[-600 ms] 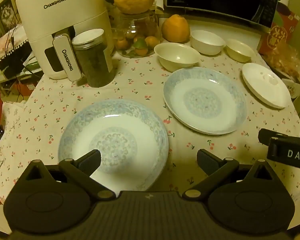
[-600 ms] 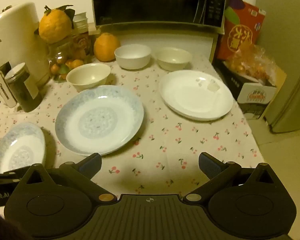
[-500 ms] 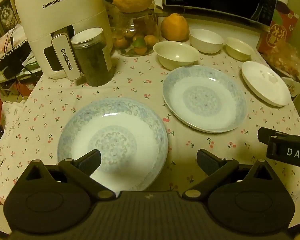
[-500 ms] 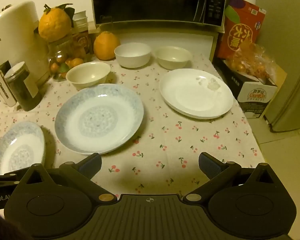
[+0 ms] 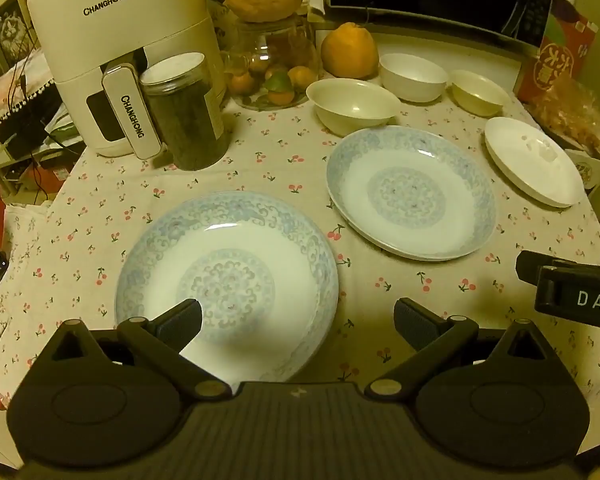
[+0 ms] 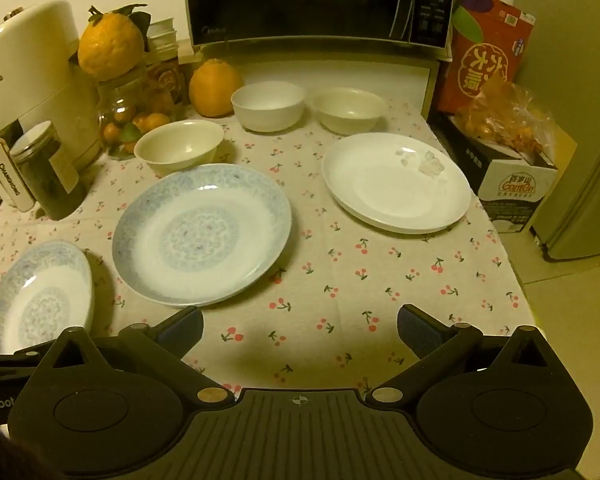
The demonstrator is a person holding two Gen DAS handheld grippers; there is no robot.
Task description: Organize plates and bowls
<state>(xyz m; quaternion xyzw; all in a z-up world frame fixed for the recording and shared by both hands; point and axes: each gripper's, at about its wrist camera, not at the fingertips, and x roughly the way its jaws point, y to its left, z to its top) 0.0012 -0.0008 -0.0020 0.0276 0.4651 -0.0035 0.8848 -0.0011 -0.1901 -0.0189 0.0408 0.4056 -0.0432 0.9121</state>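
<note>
On the cherry-print tablecloth [image 6: 380, 264] three plates and three bowls lie spread out, none stacked. Nearest the left edge sits a blue-patterned plate [image 5: 226, 286], and the left gripper [image 5: 298, 320] hangs just above its near rim, jaws spread wide with nothing between them; its left finger [image 5: 180, 320] overlaps the plate in the left wrist view, though whether it touches I cannot tell. A second blue-patterned plate [image 6: 202, 234] lies toward the middle of the cloth, apart from the first. By the right edge rests a plain white plate [image 6: 396, 182] with some small pale bits near its far rim. Behind the plates, toward the far edge, stand a cream bowl [image 6: 179, 146], a white bowl [image 6: 268, 106] and another cream bowl [image 6: 350, 110], in a loose row and apart from each other. The right gripper [image 6: 300, 330] hovers over bare cloth near the front edge, jaws equally wide and empty. At the far left corner stand a white Changhong appliance [image 5: 116, 52] and a dark-filled jar [image 5: 184, 112]; a microwave [image 6: 316, 0] sits beyond the far edge.
</note>
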